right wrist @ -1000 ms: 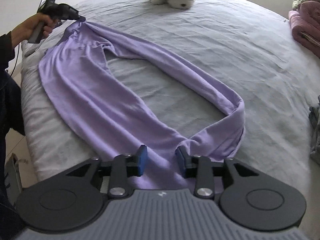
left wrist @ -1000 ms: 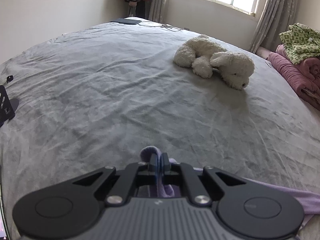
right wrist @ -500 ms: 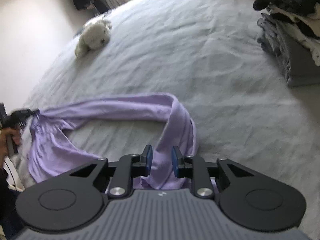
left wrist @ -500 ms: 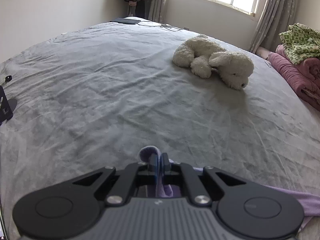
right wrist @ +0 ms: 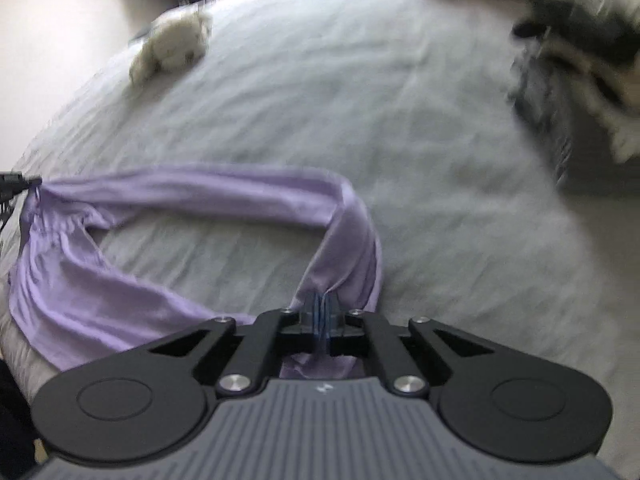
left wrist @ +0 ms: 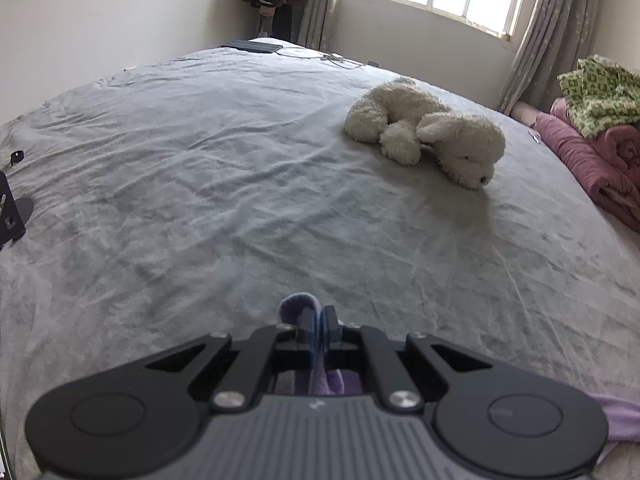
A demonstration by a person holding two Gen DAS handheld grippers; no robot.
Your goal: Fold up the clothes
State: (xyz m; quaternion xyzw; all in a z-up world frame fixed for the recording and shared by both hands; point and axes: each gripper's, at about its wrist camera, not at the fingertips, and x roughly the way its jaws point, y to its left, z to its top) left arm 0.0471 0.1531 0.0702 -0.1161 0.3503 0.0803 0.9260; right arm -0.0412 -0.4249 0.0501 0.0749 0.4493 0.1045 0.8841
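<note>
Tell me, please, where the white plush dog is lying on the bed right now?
In the left wrist view the white plush dog lies on the grey bed, upper right, near the pink blanket; in the right wrist view it is upper left, beyond the purple garment.

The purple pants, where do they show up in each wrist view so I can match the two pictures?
Left wrist view: only a pinched fold of the purple pants shows, bottom centre, in the shut left gripper.
Right wrist view: the purple pants loop across the left and centre, clamped in the shut right gripper.
Shared landmark: the white plush dog on the grey bed.
</note>
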